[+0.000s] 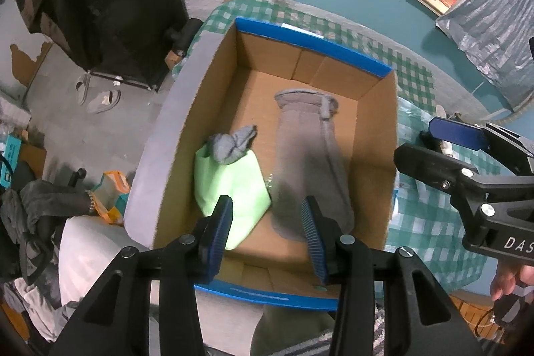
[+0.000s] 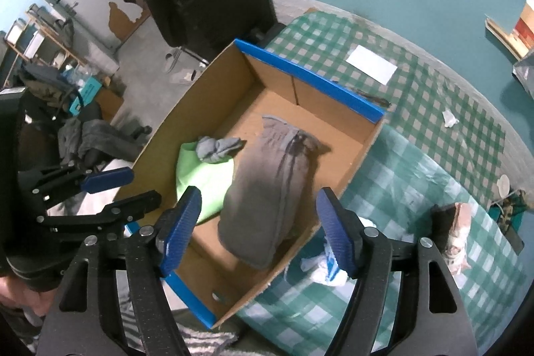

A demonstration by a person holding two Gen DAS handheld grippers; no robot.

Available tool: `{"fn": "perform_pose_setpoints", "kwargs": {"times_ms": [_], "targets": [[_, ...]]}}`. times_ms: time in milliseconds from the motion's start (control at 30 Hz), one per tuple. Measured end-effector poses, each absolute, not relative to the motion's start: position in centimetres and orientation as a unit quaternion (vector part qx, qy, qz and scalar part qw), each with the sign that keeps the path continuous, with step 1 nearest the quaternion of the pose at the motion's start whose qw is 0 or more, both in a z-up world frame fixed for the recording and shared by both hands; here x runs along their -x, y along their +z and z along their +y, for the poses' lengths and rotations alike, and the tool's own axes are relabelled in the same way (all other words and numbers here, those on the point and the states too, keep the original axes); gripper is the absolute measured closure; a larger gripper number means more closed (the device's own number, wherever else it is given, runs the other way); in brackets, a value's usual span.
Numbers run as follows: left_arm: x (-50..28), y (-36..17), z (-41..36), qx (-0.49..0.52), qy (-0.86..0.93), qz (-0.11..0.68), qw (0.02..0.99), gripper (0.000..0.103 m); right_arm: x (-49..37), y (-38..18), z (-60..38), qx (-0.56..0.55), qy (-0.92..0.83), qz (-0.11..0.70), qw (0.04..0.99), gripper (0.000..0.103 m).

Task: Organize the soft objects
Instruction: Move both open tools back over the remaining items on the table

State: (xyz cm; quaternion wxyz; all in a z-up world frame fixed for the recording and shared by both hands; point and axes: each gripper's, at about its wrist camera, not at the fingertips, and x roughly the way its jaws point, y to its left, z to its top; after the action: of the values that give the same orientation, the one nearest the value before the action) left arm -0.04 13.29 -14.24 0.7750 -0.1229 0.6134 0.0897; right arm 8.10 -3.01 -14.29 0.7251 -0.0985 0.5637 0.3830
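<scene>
A cardboard box [image 1: 377, 135] with blue-taped rims sits on a green checked tablecloth; it also shows in the right wrist view [image 2: 207, 89]. Inside lie a folded grey garment [image 1: 307, 155] [image 2: 267, 186], a light green cloth [image 1: 230, 189] [image 2: 203, 179] and a balled grey sock [image 1: 232, 144] [image 2: 217, 147] on top of the green cloth. My left gripper [image 1: 268, 232] is open and empty above the box's near end. My right gripper [image 2: 257, 229] is open and empty above the near right part of the box. Each gripper shows in the other's view [image 1: 444, 149] [image 2: 116, 189].
A white paper [image 2: 372, 64] lies on the tablecloth [image 2: 417, 155] beyond the box. Crumpled white and blue wrapping [image 2: 325, 266] and a brown-pink object [image 2: 455, 229] lie right of the box. Left of the table are a dark chair [image 1: 110, 5], slippers [image 1: 100, 95] and piled clothes [image 2: 90, 139].
</scene>
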Motion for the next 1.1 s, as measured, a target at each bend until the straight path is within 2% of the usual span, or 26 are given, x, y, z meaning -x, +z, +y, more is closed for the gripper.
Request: {"fn": "perform_pose_setpoints", "kwargs": {"times_ms": [300, 433, 700, 833, 1000, 1100], "targets": [[-1.0, -13.9, 10.5, 0.104, 0.064, 0.613, 0.780, 0.059, -8.8, -14.1, -6.1, 0.085, 0.361, 0.567, 0.736, 0.030], [-1.6, -13.8, 9.0, 0.099, 0.052, 0.615, 0.781, 0.055, -9.4, -14.2, -8.0, 0.076, 0.345, 0.573, 0.740, 0.030], [-2.9, -13.4, 5.3, 0.068, 0.028, 0.614, 0.786, 0.053, -10.1, -14.4, -11.4, 0.061, 0.321, 0.578, 0.748, 0.030], [-3.3, -13.2, 3.4, 0.056, 0.015, 0.611, 0.789, 0.047, -10.5, -14.6, -13.3, 0.055, 0.310, 0.582, 0.750, 0.030], [-3.8, -13.1, 0.9, 0.036, 0.000, 0.612, 0.790, 0.046, -11.0, -14.8, -15.4, 0.054, 0.300, 0.585, 0.752, 0.030], [-4.1, -13.3, -0.4, 0.031, -0.007, 0.614, 0.788, 0.042, -11.2, -15.0, -16.5, 0.054, 0.294, 0.587, 0.752, 0.030]]}}
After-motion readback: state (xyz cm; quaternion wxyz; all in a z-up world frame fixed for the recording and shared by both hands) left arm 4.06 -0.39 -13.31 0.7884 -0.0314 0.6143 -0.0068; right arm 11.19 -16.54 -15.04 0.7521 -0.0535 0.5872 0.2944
